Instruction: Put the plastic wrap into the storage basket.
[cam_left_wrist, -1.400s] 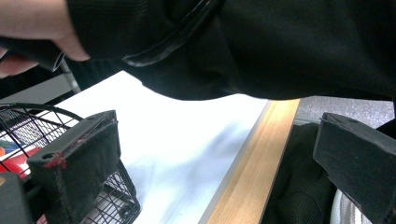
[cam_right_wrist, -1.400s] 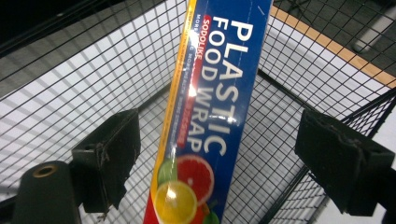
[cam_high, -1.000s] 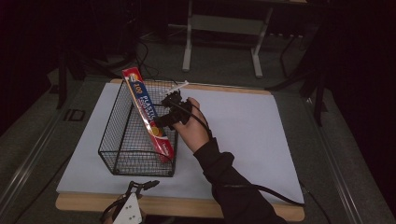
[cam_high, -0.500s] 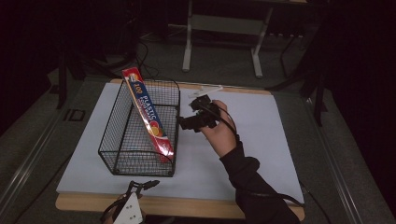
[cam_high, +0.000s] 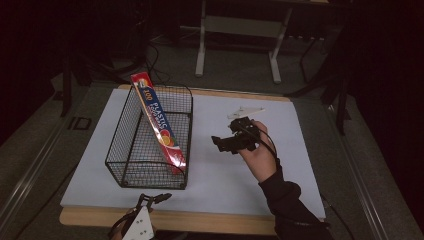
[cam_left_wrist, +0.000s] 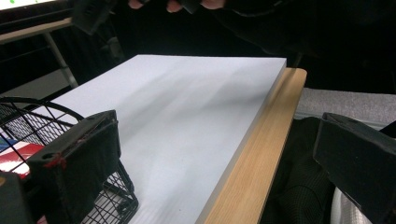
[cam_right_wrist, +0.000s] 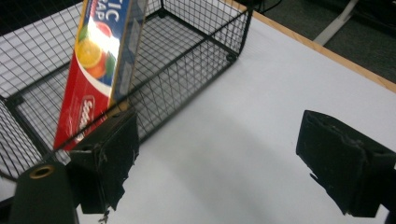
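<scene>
From the high view I see my right gripper (cam_high: 223, 144) held above the white board (cam_high: 280, 130) that covers the desk, roughly mid-board and just right of the wire basket (cam_high: 131, 165), apart from it. My right hand (cam_high: 257, 152) comes in from the near edge, dark sleeve (cam_high: 290, 205) behind it. In the right gripper view its jaws stand wide, nothing between them, bare white board below and the basket's near corner just beside the left jaw.

The black wire basket sits on the left half of the board, one end toward the far edge. Inside it a long red box of plastic wrap (cam_high: 159, 124) stands tilted, its lower end down at the basket's near right corner, its upper end leaning on the far rim and poking out above it. The right gripper view shows the box (cam_right_wrist: 100, 60) through the mesh, with fruit printed on it.

My left gripper (cam_high: 150, 200) hangs at the near edge of the desk, left of centre, below the basket. In the left gripper view its jaws are spread wide and hold nothing; the wooden desk edge (cam_left_wrist: 261, 144) runs between them, and the basket (cam_left_wrist: 28, 116) is at the left

A small pale flat object (cam_high: 246, 111) lies on the board toward the far edge, beyond my right hand; I cannot tell what it is
</scene>
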